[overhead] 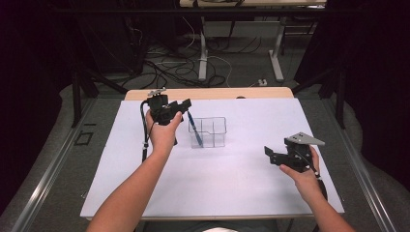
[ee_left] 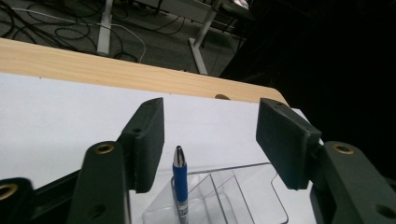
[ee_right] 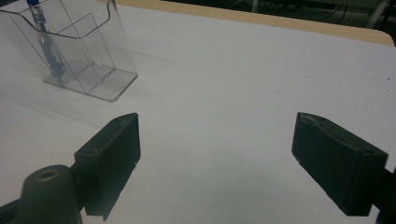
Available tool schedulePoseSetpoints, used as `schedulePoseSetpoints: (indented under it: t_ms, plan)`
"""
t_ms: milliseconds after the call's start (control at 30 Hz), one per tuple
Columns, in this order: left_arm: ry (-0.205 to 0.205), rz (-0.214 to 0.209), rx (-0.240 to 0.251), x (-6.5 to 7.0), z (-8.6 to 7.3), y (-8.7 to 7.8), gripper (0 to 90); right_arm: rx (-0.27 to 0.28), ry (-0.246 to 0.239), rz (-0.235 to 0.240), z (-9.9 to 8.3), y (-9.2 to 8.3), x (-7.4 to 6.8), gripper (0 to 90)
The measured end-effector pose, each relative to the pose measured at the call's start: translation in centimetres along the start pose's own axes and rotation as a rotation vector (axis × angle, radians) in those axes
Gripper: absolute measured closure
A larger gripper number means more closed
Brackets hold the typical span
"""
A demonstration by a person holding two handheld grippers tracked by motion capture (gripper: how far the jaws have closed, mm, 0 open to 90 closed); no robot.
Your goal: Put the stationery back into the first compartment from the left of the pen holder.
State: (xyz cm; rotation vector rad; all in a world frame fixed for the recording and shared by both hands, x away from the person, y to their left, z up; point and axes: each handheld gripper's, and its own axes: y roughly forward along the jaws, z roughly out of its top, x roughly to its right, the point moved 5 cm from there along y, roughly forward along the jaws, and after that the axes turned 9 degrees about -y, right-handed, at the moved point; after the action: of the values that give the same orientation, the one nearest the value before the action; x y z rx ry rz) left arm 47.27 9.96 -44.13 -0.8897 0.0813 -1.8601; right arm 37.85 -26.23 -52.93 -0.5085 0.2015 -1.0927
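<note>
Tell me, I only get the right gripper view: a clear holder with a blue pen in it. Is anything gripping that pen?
Observer: No. In the left gripper view the left gripper has its jaws open on either side of the blue pen, with a gap on each side.
Operator: Who holds that gripper?
Observer: A person's left hand, just left of the clear holder in the high view.
Operator: And my own gripper?
Observer: The right gripper is in the person's right hand, over the white table, well apart from the holder.
</note>
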Motion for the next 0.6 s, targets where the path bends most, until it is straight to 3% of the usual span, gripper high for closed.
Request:
schedulePoseSetpoints:
  t_ms: [300, 433, 500, 600]
  plan:
    - [0.028, -0.038, -0.013, -0.6, 0.4, -2.4, 32.3, -0.003, 0.001, -0.003, 0.0, 0.0, -0.1, 15.5]
    - [0.069, -0.029, -0.014, -1.4, 0.5, -3.8, 32.2, -0.001, -0.001, -0.004, 0.1, 0.0, -0.1, 15.5]
    - [0.124, -0.001, 0.003, -2.1, 0.5, -4.5, 31.0, -0.001, 0.000, -0.003, 0.1, 0.0, -0.1, 15.5]
    - [0.139, -0.005, -0.002, -3.0, 0.2, -5.4, 28.1, -0.007, 0.002, -0.005, 0.0, 0.0, 0.0, 15.5]
